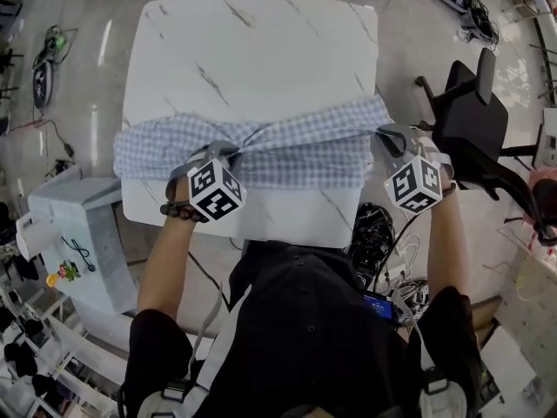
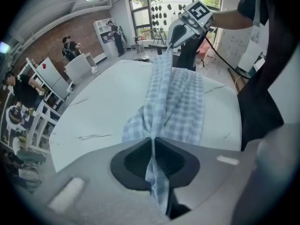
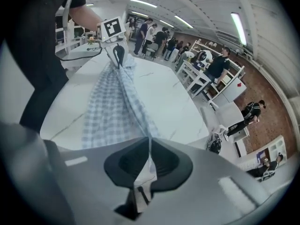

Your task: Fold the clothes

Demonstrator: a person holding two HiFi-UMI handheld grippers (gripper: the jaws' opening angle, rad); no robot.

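Note:
A blue-and-white checked garment [image 1: 278, 146] lies stretched across the near part of the white marble table [image 1: 252, 50]. My left gripper [image 1: 213, 157] is shut on a gathered fold of it near the middle-left, and the cloth [image 2: 176, 97] runs between its pads. My right gripper [image 1: 389, 139] is shut on the garment's right end at the table's right edge, where the fabric [image 3: 112, 102] is pinched in its jaws. The cloth is pulled taut between the two grippers. The left end of the garment [image 1: 130, 151] hangs over the table's left edge.
A black office chair [image 1: 474, 116] stands just right of the table, close to my right gripper. A white cabinet [image 1: 78, 233] sits at the near left, and cables [image 1: 374, 238] lie on the floor under the near right corner. Several people stand in the background of both gripper views.

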